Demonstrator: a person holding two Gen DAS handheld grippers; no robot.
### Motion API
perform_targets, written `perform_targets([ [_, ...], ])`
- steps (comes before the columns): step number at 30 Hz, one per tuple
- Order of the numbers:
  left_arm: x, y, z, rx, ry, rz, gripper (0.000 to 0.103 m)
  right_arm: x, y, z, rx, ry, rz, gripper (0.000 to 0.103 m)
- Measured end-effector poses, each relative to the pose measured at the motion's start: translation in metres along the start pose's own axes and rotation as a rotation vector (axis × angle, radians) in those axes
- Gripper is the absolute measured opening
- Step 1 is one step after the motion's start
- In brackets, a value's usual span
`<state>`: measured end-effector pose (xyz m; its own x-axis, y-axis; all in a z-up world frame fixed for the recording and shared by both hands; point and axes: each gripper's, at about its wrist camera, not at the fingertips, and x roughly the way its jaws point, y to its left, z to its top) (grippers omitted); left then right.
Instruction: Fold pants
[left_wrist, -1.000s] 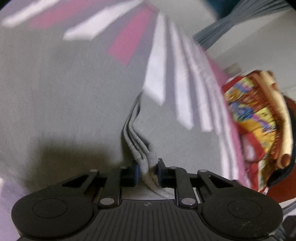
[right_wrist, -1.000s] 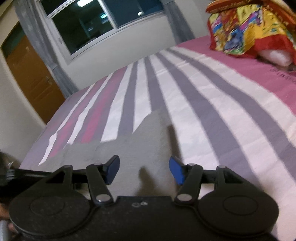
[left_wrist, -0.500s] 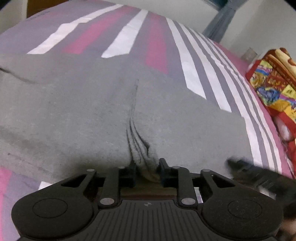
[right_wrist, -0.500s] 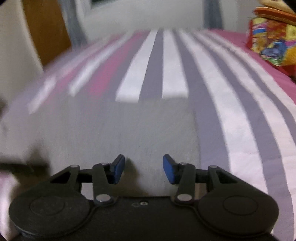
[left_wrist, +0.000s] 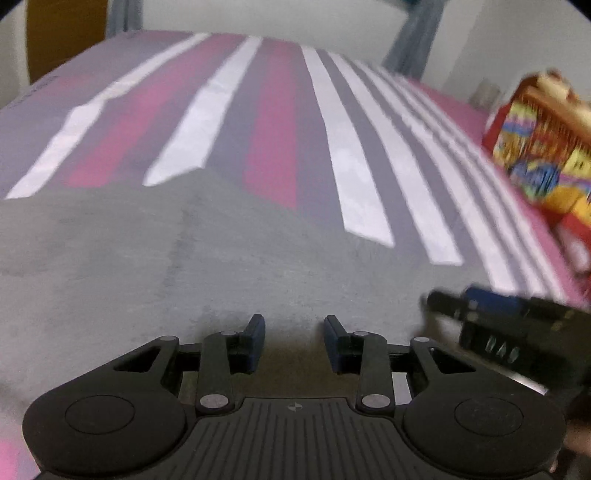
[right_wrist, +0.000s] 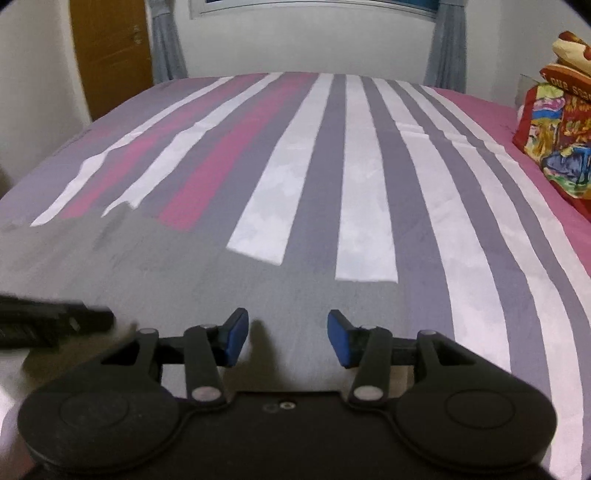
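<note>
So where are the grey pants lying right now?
The grey pants lie flat on the striped bedspread, filling the near half of both wrist views just ahead of the open left gripper and right gripper.

The left gripper (left_wrist: 294, 341) is no longer pinching the gray pants (left_wrist: 184, 266): its jaws are now standing apart with nothing between them, and the bunched ridge of cloth is lying flat on the striped bedspread (left_wrist: 280, 122). The right gripper (right_wrist: 288, 338) is spreading wider and is now hovering over the pants' near edge, beside the left one.
</note>
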<state>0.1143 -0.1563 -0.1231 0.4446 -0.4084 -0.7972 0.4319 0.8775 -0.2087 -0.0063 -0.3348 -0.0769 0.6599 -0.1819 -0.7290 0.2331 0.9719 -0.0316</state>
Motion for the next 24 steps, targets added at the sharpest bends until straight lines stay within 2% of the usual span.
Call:
perform_targets([
  [3, 0.016, 0.001, -0.008, -0.001, 0.005, 0.002, 0.035, 0.03, -0.003, -0.009, -0.007, 0.074, -0.021, 0.048],
  [8, 0.016, -0.003, -0.014, 0.029, -0.006, 0.008, 0.035, 0.037, -0.003, -0.017, 0.004, 0.055, -0.022, 0.049],
  [12, 0.004, -0.001, -0.029, 0.02, -0.015, 0.005, 0.035, 0.029, 0.0, -0.02, 0.007, 0.059, -0.021, 0.049],
  [17, -0.011, -0.003, -0.054, 0.062, -0.026, 0.011, 0.035, 0.008, 0.012, -0.04, -0.026, 0.041, -0.022, 0.051],
  [24, -0.034, 0.0, -0.071, 0.054, -0.03, -0.006, 0.035, -0.018, 0.025, -0.054, -0.03, 0.054, 0.02, 0.05],
])
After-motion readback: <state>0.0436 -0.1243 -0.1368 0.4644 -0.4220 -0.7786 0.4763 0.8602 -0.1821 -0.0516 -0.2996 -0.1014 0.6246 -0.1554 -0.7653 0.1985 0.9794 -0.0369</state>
